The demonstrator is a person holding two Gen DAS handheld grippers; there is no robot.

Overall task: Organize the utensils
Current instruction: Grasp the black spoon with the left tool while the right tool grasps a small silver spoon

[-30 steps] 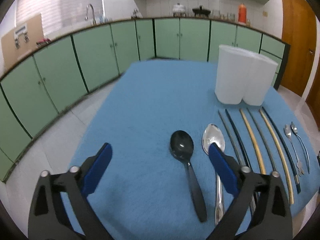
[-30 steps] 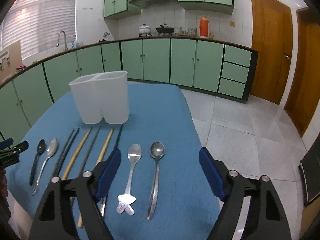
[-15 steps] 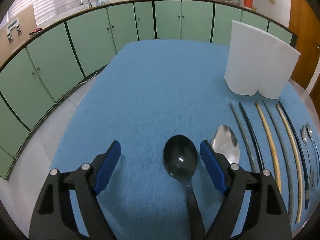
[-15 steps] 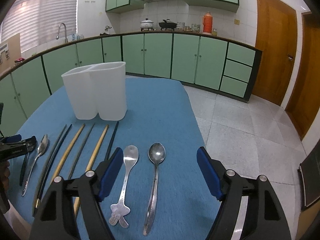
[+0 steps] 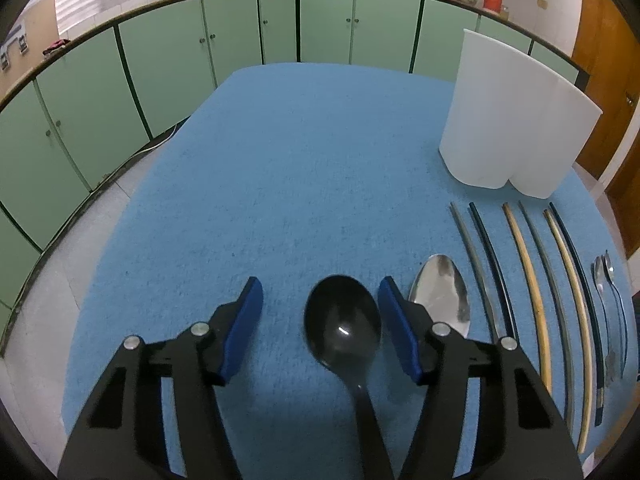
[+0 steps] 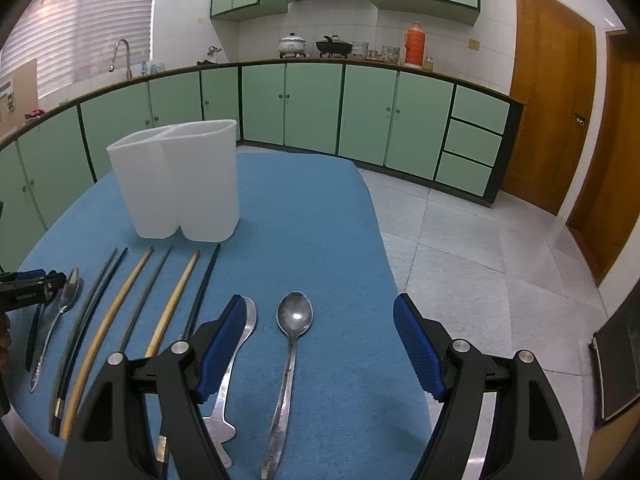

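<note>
On the blue desk [image 5: 320, 168], before the white two-compartment holder [image 5: 516, 120], we are closing the left gripper [image 5: 320, 320] around the black spoon [image 5: 342, 324], pads not yet touching. The right gripper [image 6: 320, 344] is hanging apart over a steel spoon [image 6: 294, 320]. Next: pinch, lift, drop into the holder.

Glossy black plastic spoon [image 5: 342, 322]; shiny metal spoon [image 6: 294, 316]; matt blue cloth [image 5: 300, 184]; translucent white plastic holder [image 6: 180, 180].

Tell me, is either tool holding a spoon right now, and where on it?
No, nothing is held yet. The left tool has been closing around the bowl of the glossy black plastic spoon, pads not touching. The right tool is open over the silver metal spoon.
</note>
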